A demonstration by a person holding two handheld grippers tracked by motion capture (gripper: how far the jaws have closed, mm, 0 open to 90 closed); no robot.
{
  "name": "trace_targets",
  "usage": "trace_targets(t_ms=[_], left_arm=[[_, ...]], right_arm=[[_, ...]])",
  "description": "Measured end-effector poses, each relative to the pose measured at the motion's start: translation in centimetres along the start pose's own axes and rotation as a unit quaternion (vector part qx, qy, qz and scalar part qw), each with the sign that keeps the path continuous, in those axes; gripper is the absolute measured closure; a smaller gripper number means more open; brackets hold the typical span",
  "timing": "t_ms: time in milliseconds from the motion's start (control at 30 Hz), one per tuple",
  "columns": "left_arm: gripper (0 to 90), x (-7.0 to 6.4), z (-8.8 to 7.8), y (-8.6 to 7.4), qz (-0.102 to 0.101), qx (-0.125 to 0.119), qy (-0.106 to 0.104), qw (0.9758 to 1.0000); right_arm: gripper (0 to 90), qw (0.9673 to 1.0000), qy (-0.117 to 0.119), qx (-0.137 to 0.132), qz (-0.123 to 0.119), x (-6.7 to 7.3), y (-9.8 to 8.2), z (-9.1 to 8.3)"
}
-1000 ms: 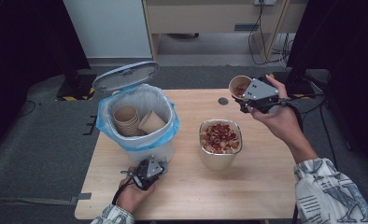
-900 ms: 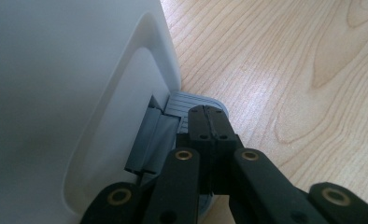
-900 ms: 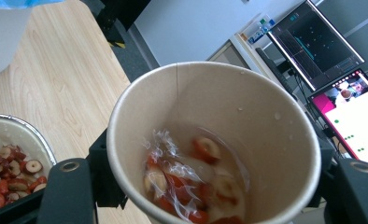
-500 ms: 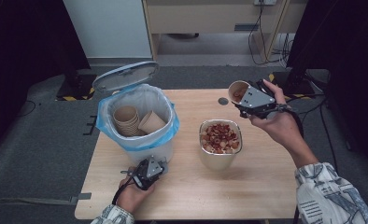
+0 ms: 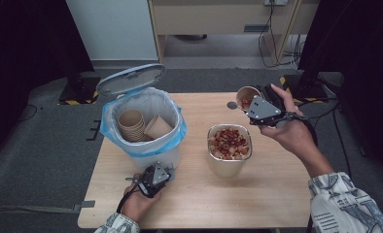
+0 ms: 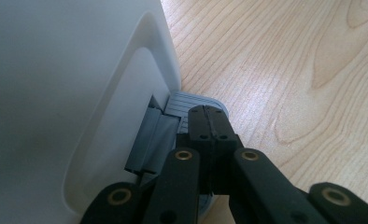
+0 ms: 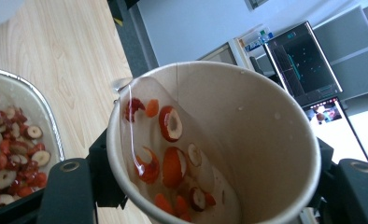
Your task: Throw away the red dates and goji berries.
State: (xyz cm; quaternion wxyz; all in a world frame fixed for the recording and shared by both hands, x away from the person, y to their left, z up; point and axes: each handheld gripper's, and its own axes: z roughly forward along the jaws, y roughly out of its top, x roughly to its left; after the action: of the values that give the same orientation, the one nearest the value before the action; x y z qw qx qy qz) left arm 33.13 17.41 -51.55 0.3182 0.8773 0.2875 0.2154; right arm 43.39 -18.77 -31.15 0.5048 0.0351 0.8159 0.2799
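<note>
Since the earlier frames the right gripper point(image 5: 250, 103) has drifted slightly down and toward the left with its paper cup point(image 5: 246, 96); the left gripper point(image 5: 161, 171) is unchanged.

Right gripper: jaws clamped on the paper cup, one jaw on each side of its wall. Cup is tilted, raised off the table point(image 5: 272, 194), at about 1 o'clock from the foil tray point(image 5: 228, 165). Inside the cup point(image 7: 247, 154), red dried fruit slices point(image 7: 170, 123) lie against a clear film. The tray is full of the same slices.

Left gripper: jaws fully closed, tips pressed on the grey pedal point(image 6: 180, 103) at the foot of the white bin point(image 6: 56, 102). Bin lid point(image 5: 130, 78) stands open; stacked paper cups point(image 5: 132, 125) sit inside the blue liner point(image 5: 113, 138).
</note>
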Motion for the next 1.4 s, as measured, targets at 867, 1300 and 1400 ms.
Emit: trace_targets(t_ms=[867,1300,1400], left_arm=[[89.8,0.0,0.0,0.0,-0.001,0.000,0.000,1.0000],[89.8,0.0,0.0,0.0,-0.002,0.000,0.000,1.0000],[89.8,0.0,0.0,0.0,-0.001,0.000,0.000,1.0000]], right_arm=[[30.8,0.9987,-0.012,0.009,-0.049,-0.1,0.4,-0.5],[30.8,0.9931,-0.030,0.023,-0.111,0.0,1.3,-0.8],[30.8,0.9921,-0.032,0.027,-0.118,0.1,1.3,-0.8]])
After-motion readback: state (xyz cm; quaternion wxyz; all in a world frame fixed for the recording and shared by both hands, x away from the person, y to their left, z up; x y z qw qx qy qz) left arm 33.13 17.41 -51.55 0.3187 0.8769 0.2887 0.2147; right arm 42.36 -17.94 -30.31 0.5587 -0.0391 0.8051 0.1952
